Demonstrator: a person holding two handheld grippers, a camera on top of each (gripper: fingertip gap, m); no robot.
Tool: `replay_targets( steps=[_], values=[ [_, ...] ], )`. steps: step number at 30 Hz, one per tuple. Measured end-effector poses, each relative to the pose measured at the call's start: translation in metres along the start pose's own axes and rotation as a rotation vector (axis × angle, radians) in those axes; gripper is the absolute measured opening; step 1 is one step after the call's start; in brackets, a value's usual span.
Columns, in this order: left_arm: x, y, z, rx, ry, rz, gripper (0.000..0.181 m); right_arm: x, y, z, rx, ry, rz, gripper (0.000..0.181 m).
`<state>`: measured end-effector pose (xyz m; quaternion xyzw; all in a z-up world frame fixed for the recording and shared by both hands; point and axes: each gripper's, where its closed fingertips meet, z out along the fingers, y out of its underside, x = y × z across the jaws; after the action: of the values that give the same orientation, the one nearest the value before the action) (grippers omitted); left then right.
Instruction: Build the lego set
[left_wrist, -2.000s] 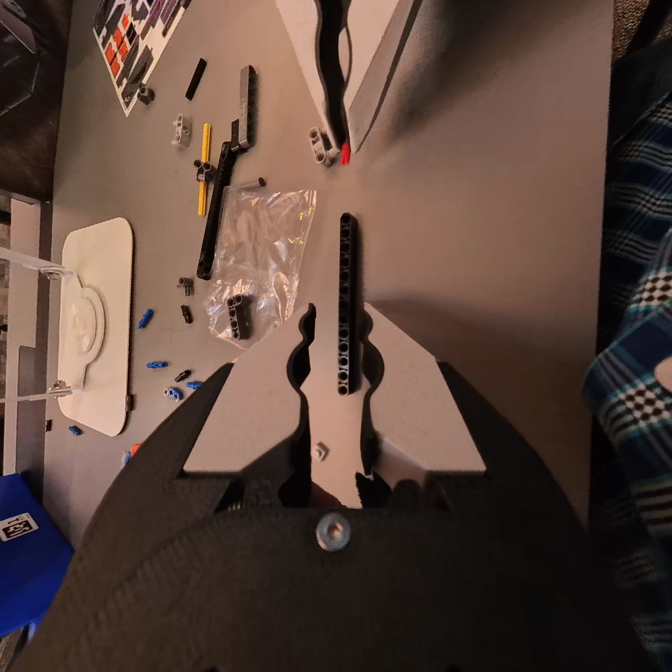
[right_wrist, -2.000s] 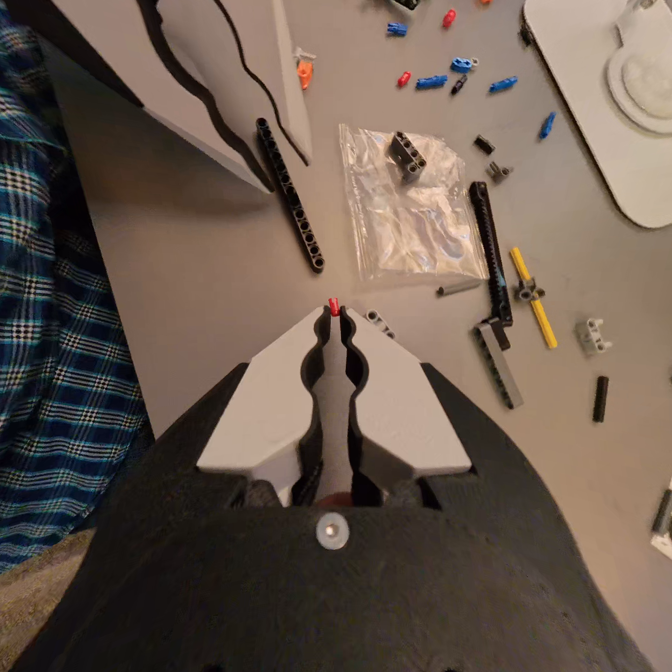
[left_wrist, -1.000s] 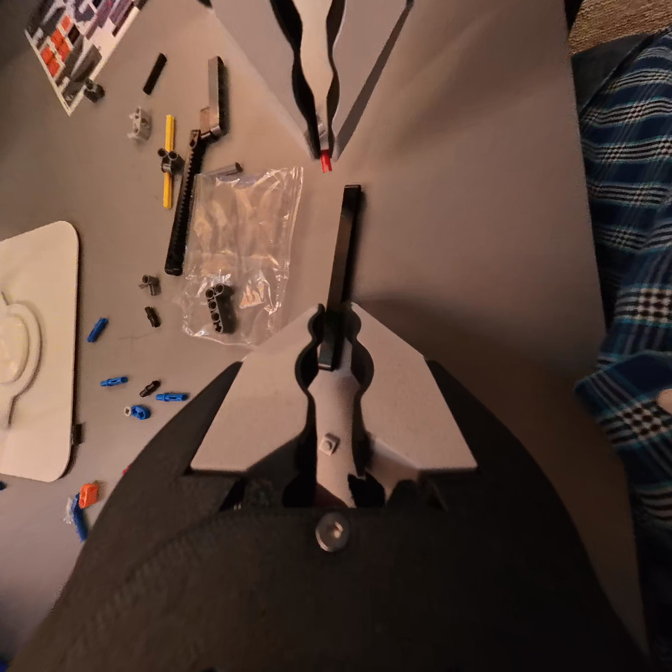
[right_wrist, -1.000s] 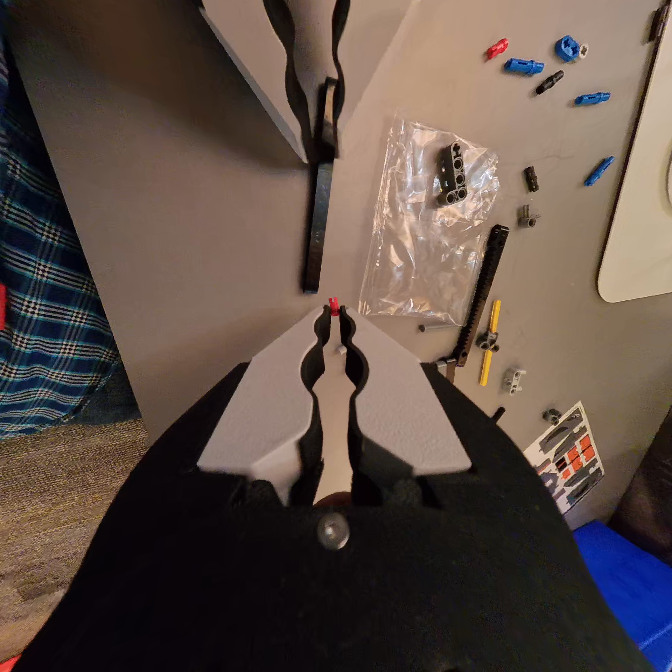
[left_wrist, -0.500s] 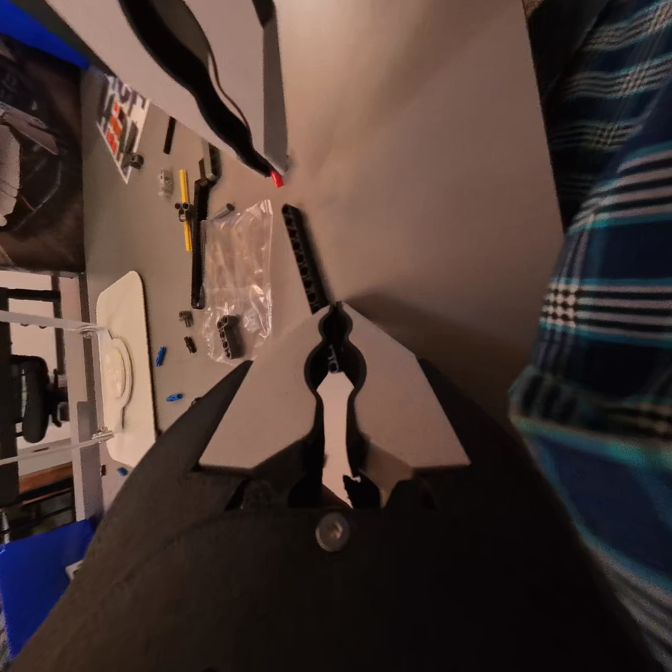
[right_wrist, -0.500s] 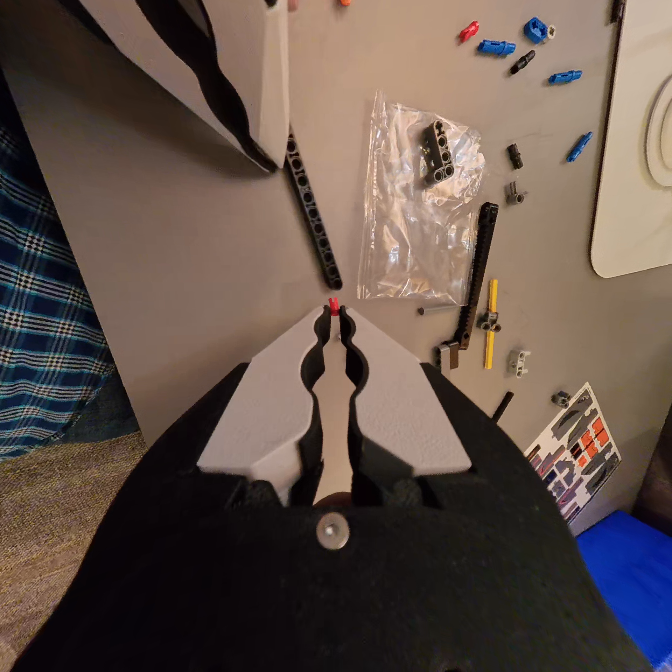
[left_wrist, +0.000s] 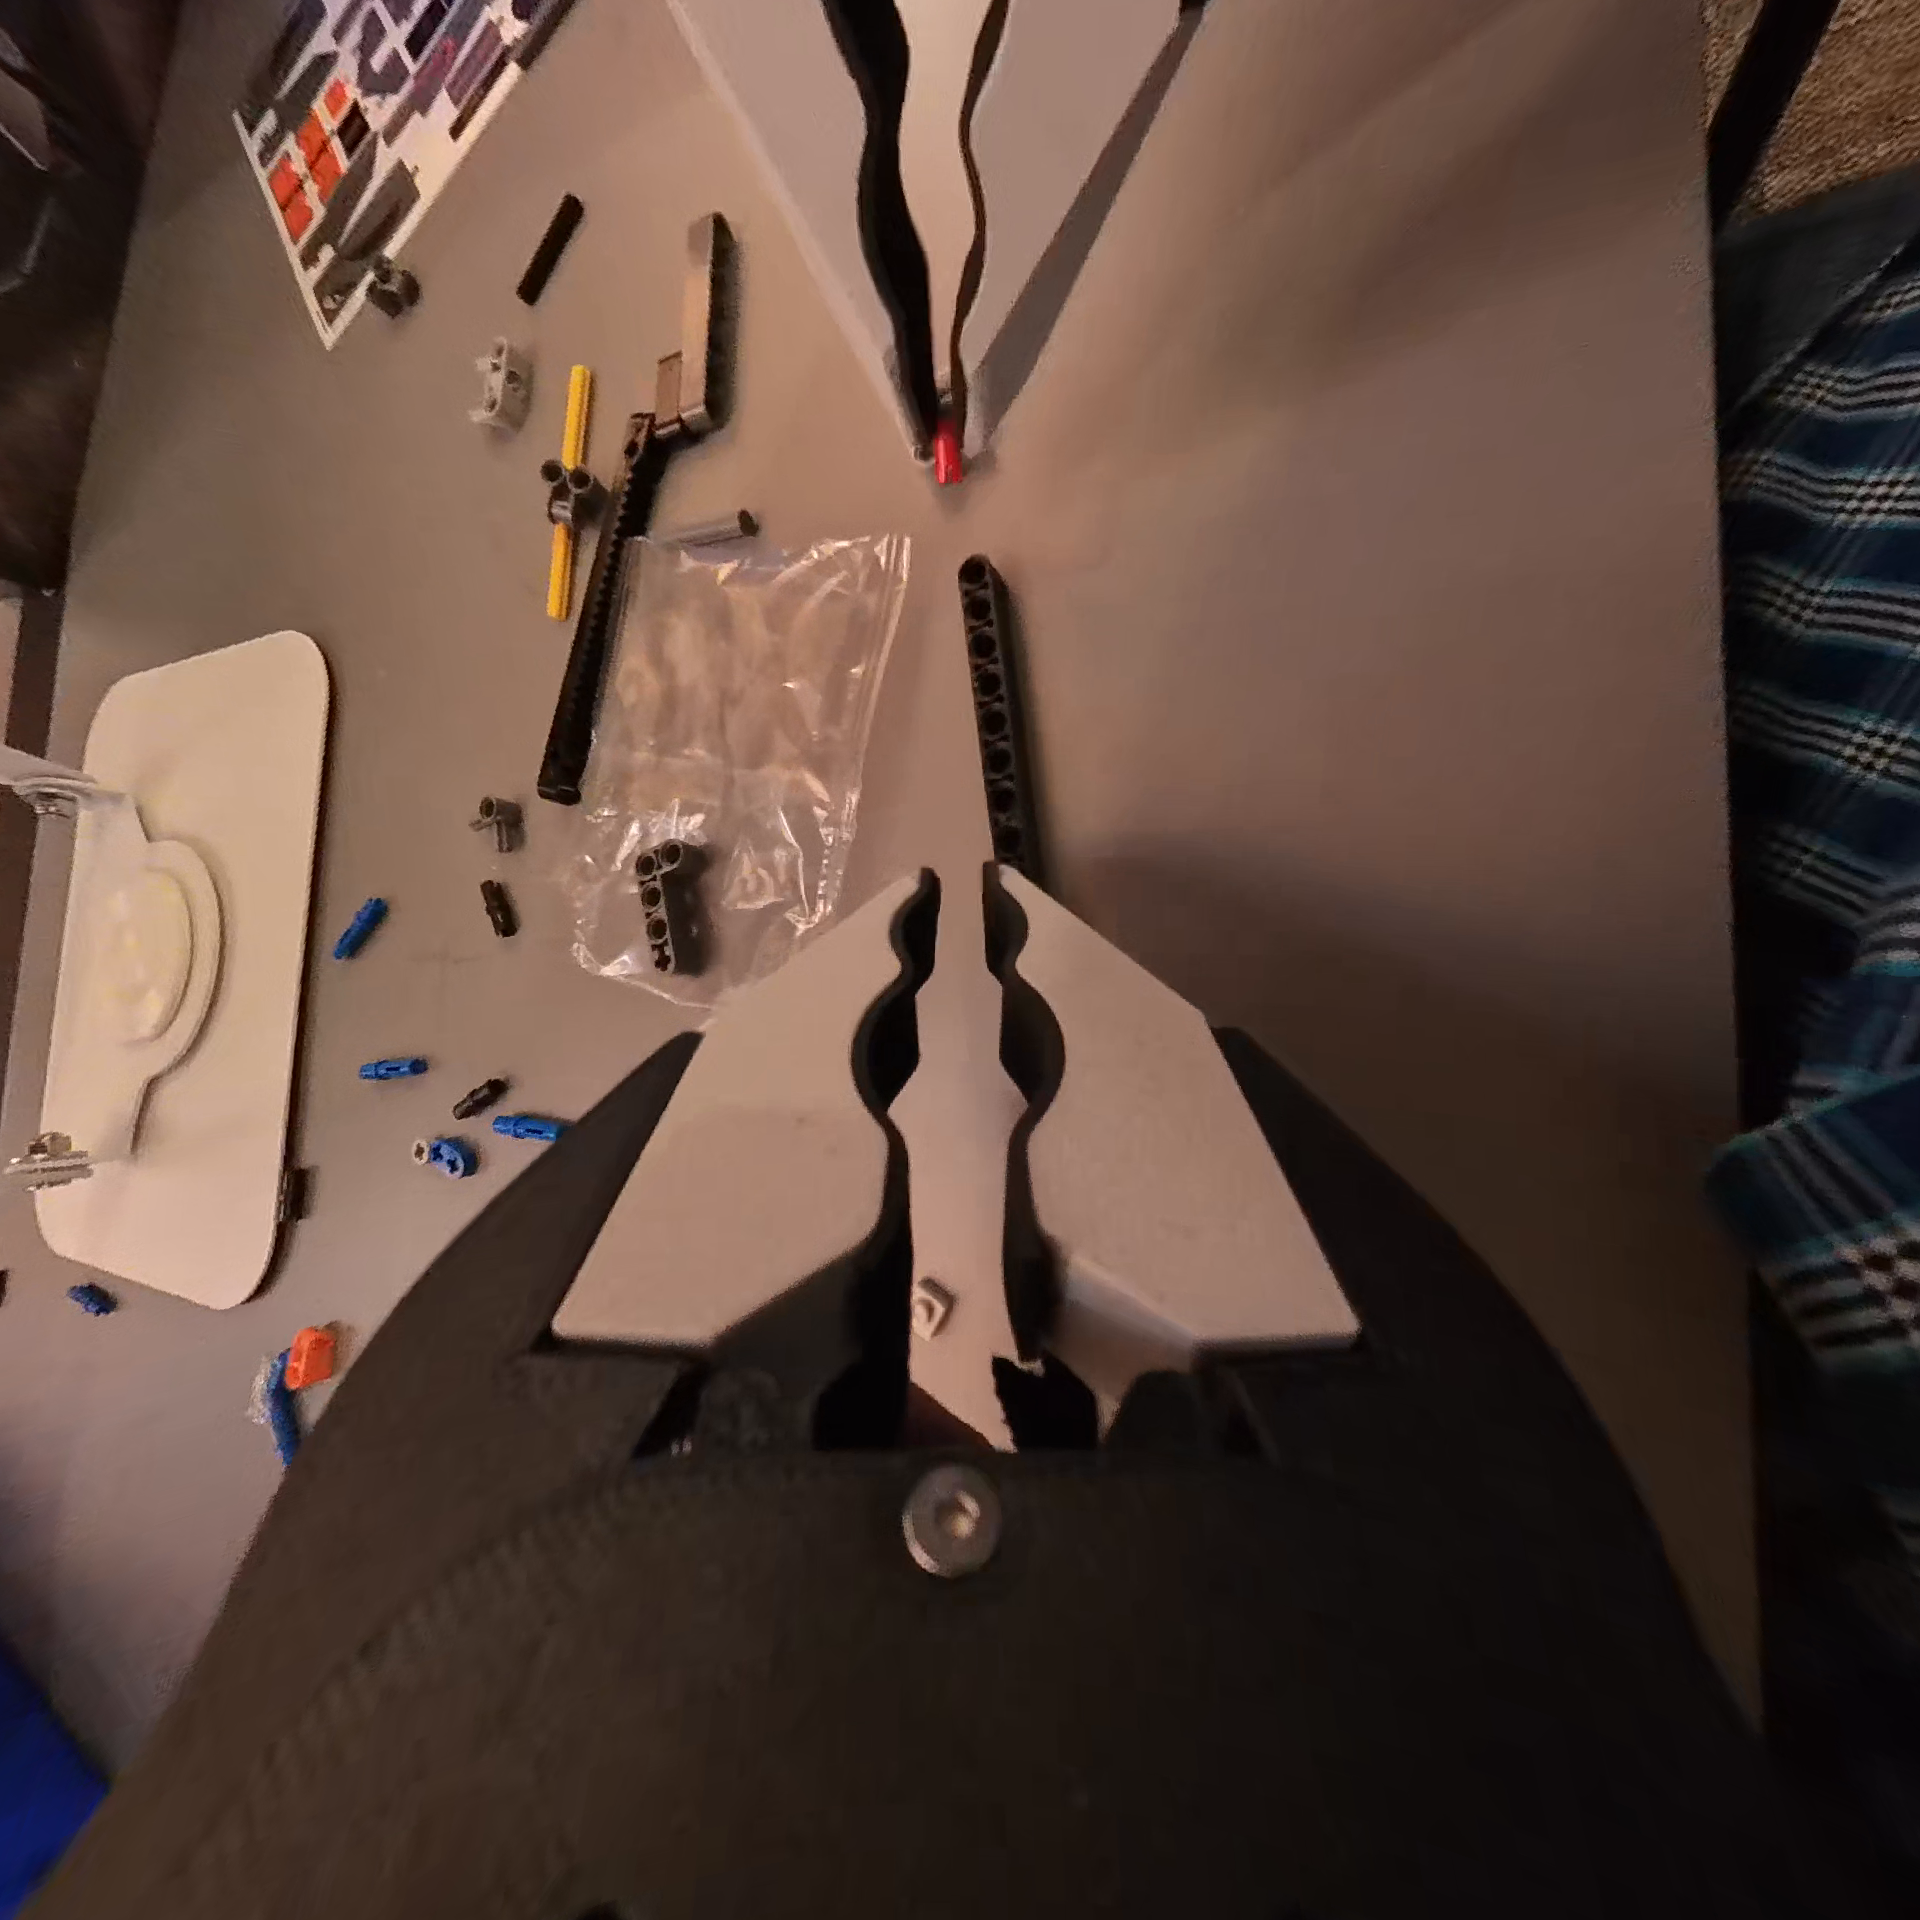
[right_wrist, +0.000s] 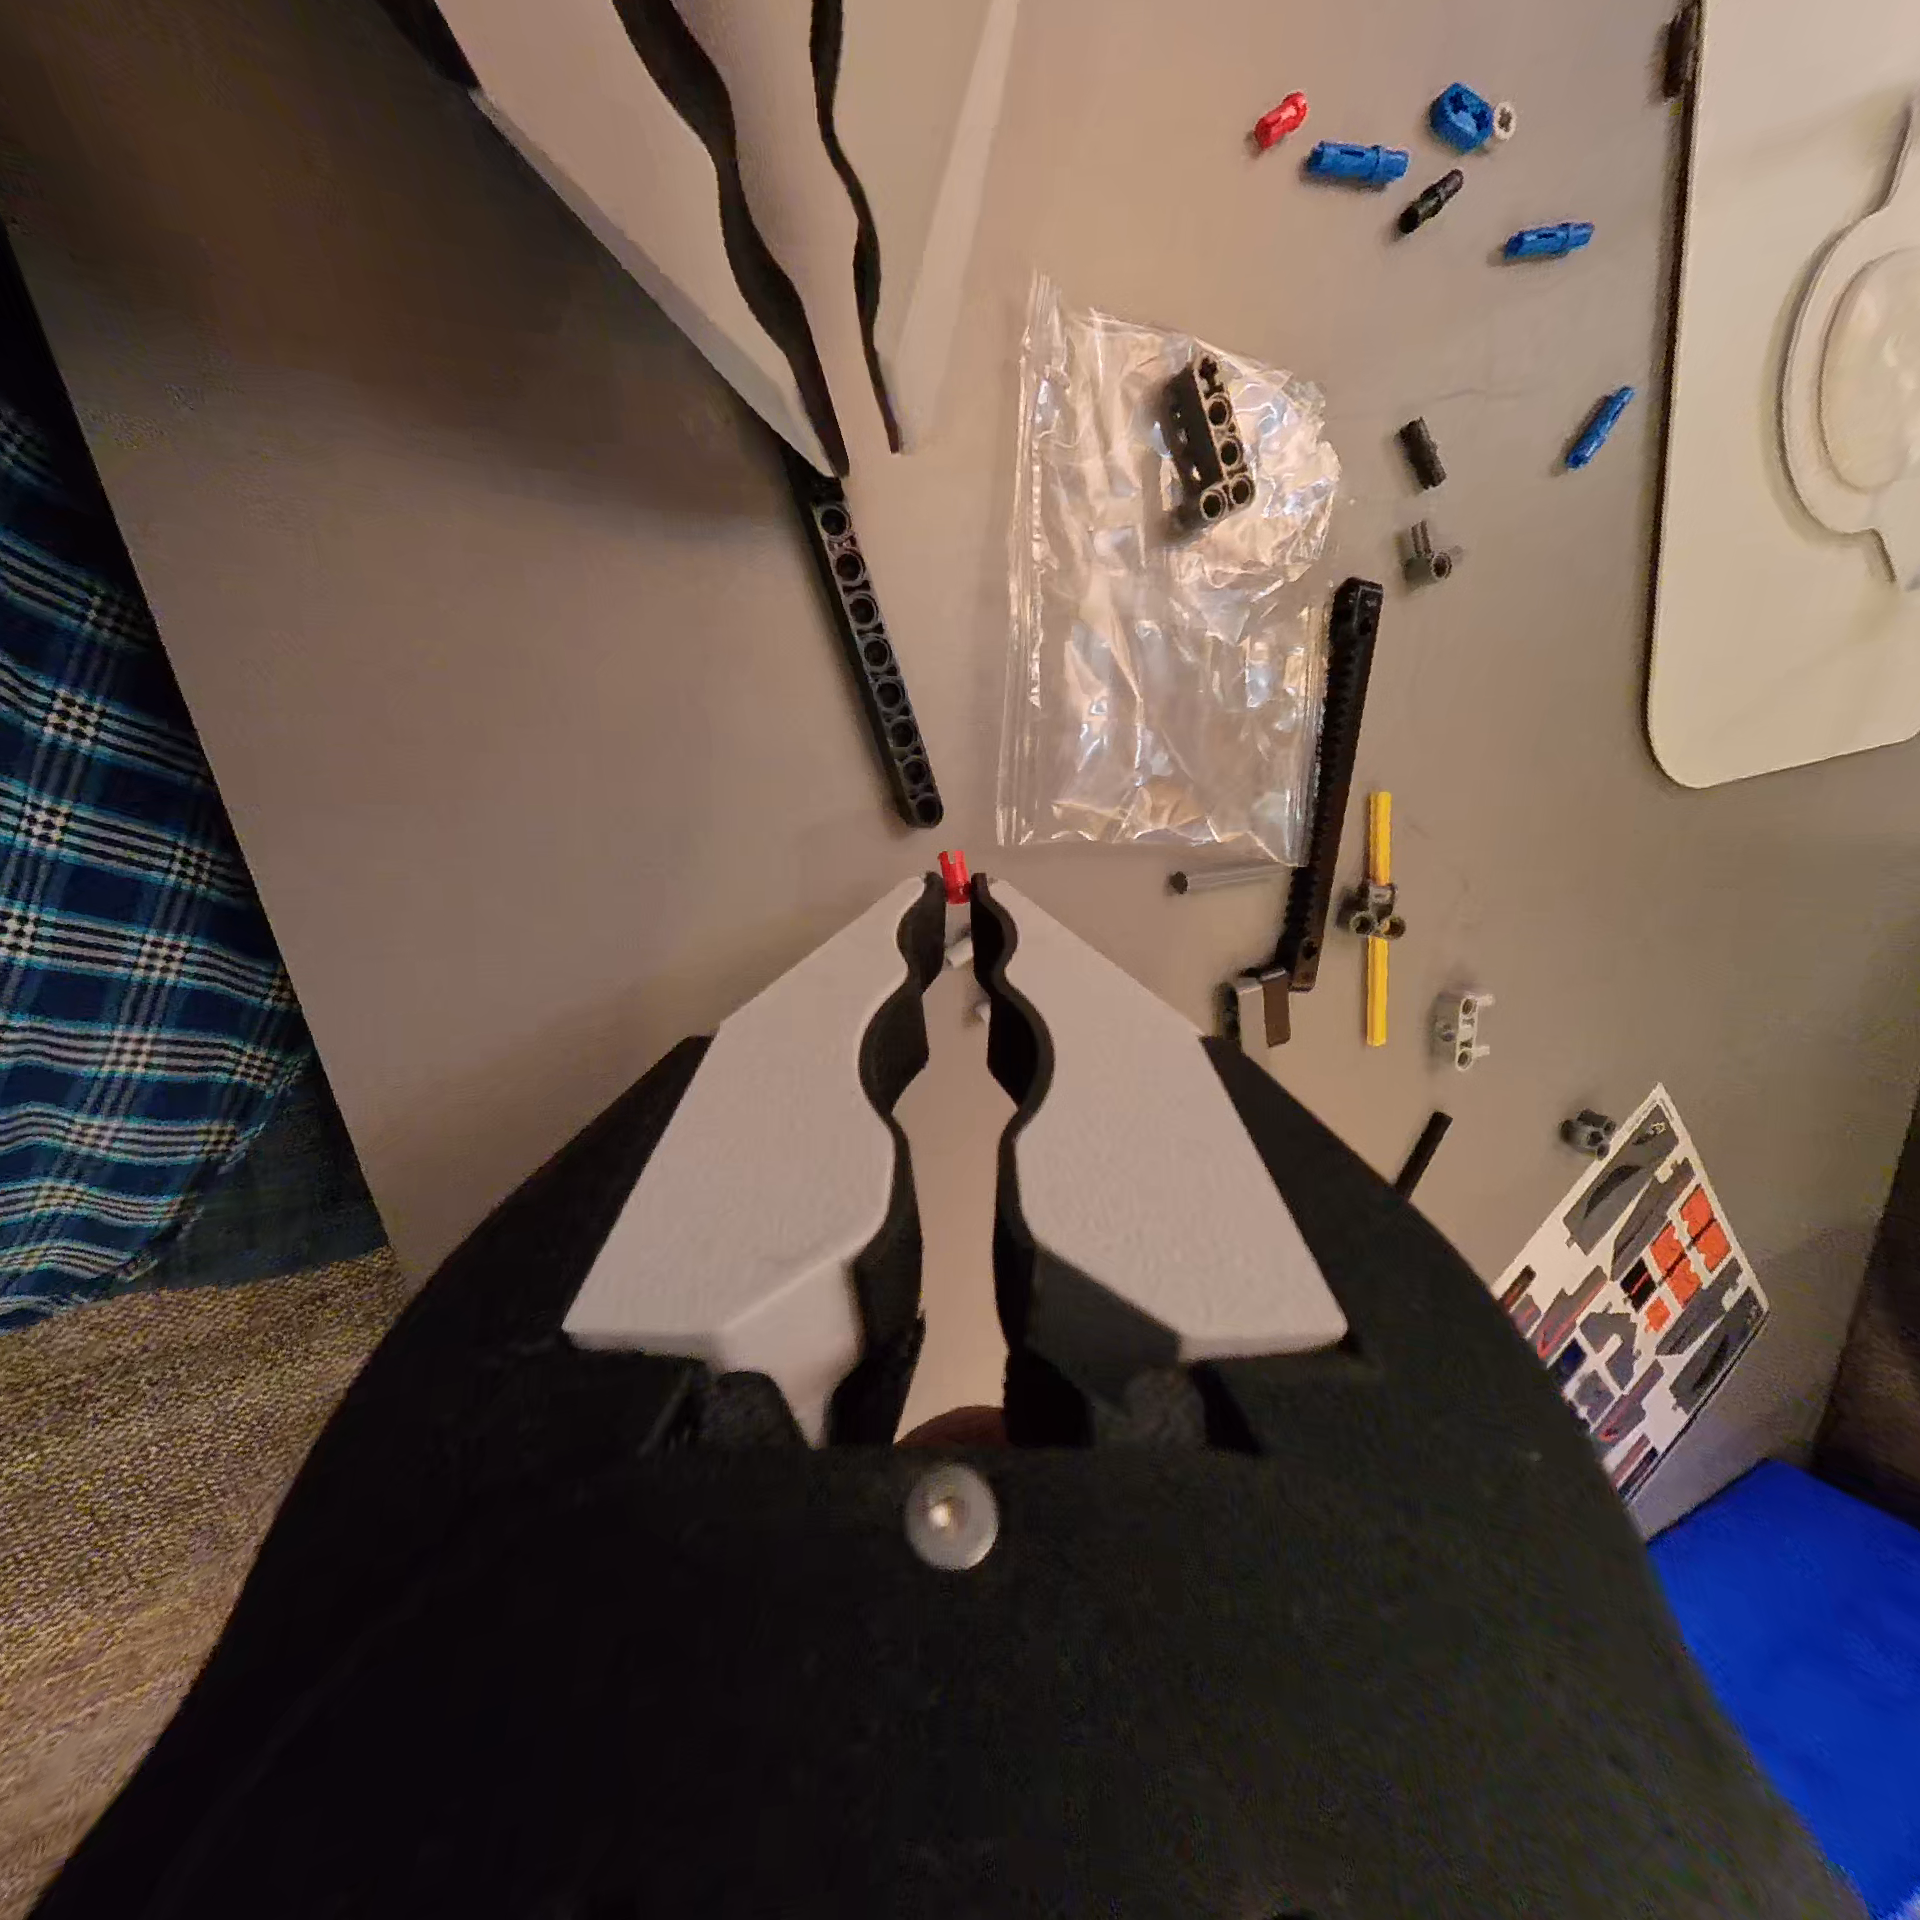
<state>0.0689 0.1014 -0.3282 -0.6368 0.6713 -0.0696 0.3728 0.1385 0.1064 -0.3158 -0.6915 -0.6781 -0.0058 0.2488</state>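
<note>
The right hand-held gripper (right_wrist: 958, 891) is clamped on a small red pin (right_wrist: 952, 871) that sticks out past its tips. The left hand-held gripper (left_wrist: 961, 885) stands slightly apart and holds nothing. Between them a long black beam with holes (left_wrist: 997, 715) lies flat on the grey bench (left_wrist: 1351, 623), its long axis running almost straight from one gripper to the other. Its near end sits just beside the left gripper's right tip, slightly off to the side; its far end lies just ahead of the pin. The left gripper is nearer to grasp it.
</note>
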Motion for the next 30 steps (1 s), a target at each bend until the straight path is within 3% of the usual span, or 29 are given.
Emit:
replay_targets(
  steps=[18, 24, 30],
  values=[
    [0.001, 0.002, 0.0, 0.042, 0.008, 0.002, 0.005, -0.002, -0.007, 0.014, -0.156, -0.062, -0.193, 0.002],
    [-0.023, -0.028, -0.014, 0.187, -0.105, -0.008, 0.013, -0.002, -0.039, -0.004, 0.068, -0.159, 0.036, 0.002],
    [-0.021, -0.048, -0.019, 0.264, -0.136, 0.094, 0.016, 0.003, -0.055, -0.018, 0.207, -0.244, 0.196, 0.002]
  ],
)
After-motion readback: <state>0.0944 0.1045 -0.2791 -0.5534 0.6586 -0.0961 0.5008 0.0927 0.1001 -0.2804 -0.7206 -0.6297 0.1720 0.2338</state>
